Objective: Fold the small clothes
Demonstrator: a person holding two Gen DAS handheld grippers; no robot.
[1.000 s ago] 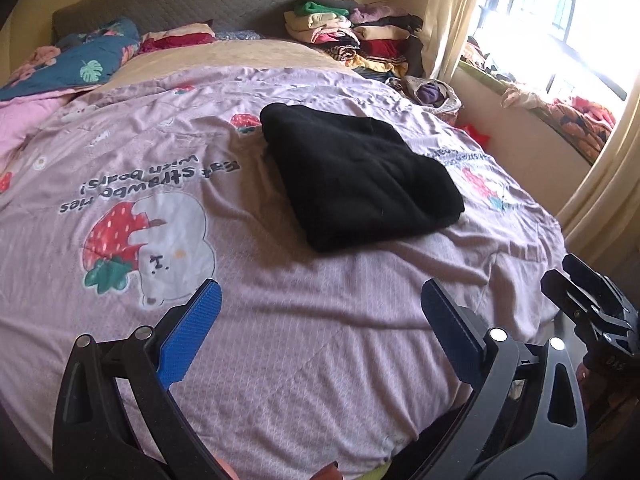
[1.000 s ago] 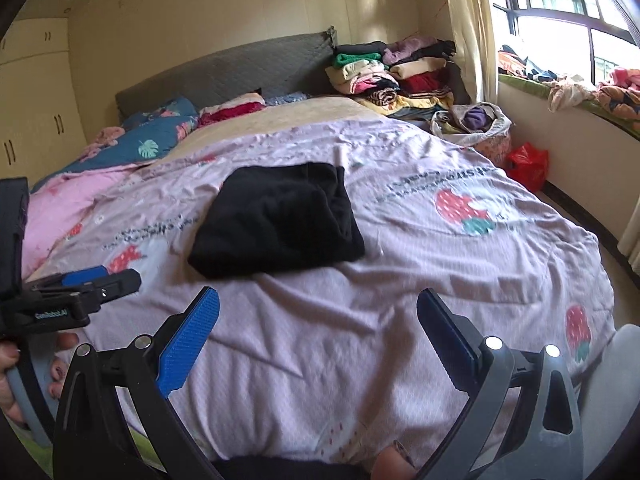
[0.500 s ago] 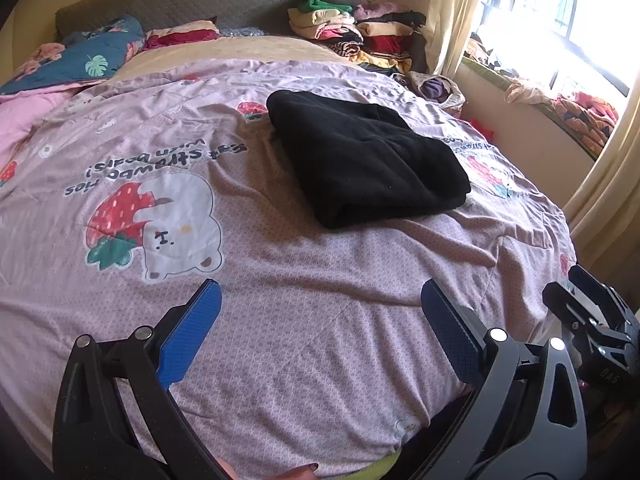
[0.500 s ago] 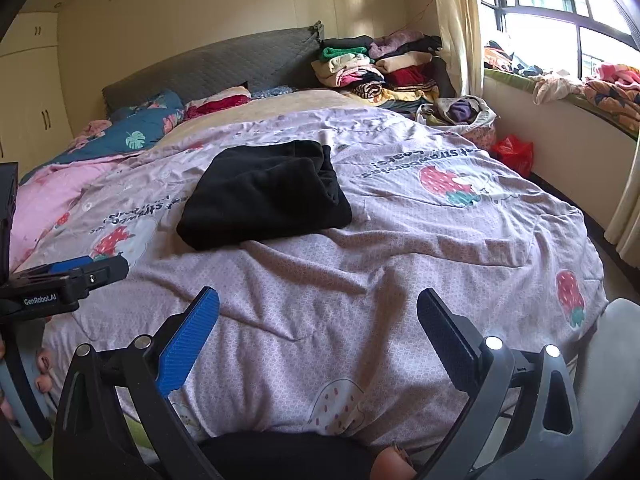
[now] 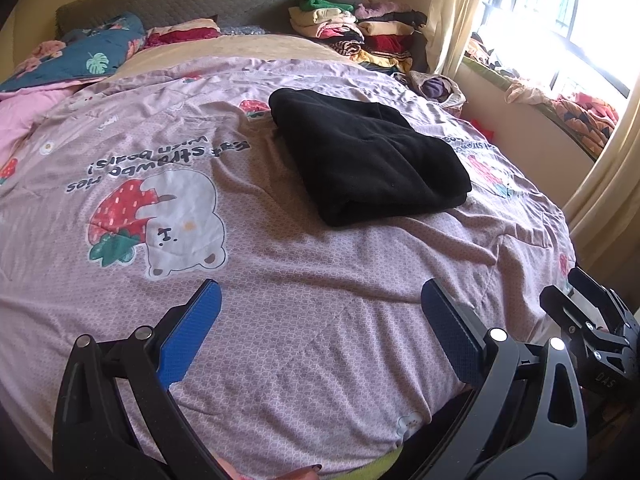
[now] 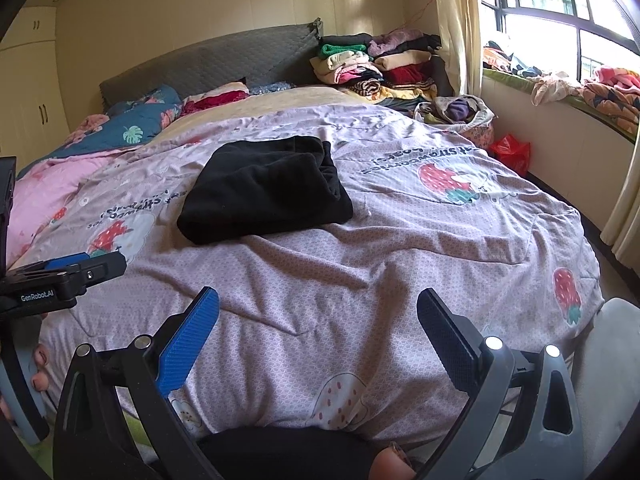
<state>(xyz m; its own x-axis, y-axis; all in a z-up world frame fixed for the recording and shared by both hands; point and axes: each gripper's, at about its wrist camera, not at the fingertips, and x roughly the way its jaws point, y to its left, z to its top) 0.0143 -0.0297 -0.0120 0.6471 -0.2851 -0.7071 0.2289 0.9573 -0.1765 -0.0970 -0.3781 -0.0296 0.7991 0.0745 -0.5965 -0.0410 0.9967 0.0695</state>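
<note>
A black garment [image 5: 368, 160] lies folded into a thick rectangle on the lilac strawberry-print bedcover [image 5: 280, 280], right of the bed's middle. It also shows in the right wrist view [image 6: 268, 188]. My left gripper [image 5: 320, 320] is open and empty, held over the near edge of the bed, well short of the garment. My right gripper [image 6: 318, 324] is open and empty too, over the foot of the bed. The right gripper's body [image 5: 592, 332] shows at the right edge of the left wrist view, and the left gripper's body [image 6: 60, 276] at the left of the right wrist view.
A stack of folded clothes [image 6: 372, 64] sits at the head of the bed on the right, with a bag of clothes [image 6: 460, 112] below it. Pillows and a pink quilt [image 6: 52, 196] lie at the left. A window sill with clothes [image 6: 580, 84] runs along the right wall.
Both grippers have drawn a little nearer to the bed and tilted down slightly. The garment has not moved. Both stay open.
</note>
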